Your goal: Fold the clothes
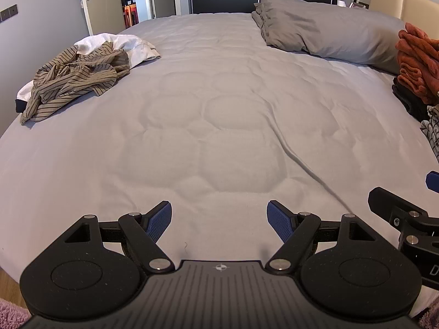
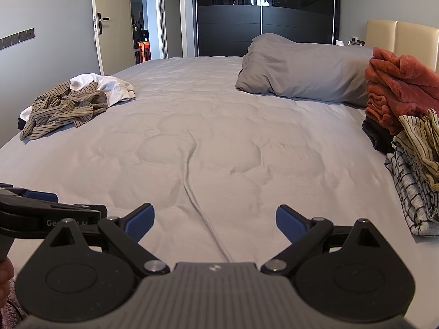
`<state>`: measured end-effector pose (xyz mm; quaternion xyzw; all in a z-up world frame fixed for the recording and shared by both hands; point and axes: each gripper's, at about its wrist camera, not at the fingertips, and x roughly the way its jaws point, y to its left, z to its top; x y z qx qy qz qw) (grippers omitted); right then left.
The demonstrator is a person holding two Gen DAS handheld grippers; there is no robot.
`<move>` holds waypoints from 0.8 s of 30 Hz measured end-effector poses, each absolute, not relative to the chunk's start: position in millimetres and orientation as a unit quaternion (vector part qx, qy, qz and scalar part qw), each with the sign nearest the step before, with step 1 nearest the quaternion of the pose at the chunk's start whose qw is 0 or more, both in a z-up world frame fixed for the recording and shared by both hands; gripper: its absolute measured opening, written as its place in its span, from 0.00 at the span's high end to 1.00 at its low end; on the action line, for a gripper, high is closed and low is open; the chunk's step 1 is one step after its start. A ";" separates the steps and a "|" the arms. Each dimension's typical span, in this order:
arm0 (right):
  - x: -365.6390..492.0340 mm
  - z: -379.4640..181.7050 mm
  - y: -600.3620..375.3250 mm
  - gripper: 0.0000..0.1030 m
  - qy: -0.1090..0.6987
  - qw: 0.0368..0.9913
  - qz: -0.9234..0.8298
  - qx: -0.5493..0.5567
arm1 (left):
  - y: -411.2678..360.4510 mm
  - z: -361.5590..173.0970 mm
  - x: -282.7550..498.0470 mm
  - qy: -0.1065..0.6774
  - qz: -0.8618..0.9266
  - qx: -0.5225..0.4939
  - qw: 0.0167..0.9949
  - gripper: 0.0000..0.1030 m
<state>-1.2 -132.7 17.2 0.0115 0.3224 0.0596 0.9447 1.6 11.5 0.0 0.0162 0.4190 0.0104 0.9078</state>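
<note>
Grey bed (image 1: 219, 137) bare centrally; striped shirt (image 1: 74, 82) crumpled at left edge

In the left wrist view the stack of folded clothes (image 1: 417, 65) runs off the right edge, so only its rust-coloured top and a sliver of the darker layers show, and the right gripper (image 1: 428, 192) is likewise cut there, with just one blue fingertip and part of its frame visible. A white garment (image 2: 104, 85) lies mostly buried under the crumpled striped shirt (image 2: 60, 109). Through the open doorway (image 2: 142, 27), what may be orange chairs are too small to make out.
</note>
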 end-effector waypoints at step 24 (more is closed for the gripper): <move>-2.9 16.9 -136.2 0.06 0.308 0.951 0.038 0.001 | 18.8 -1.0 -0.5 0.419 0.025 0.007 0.907 0.27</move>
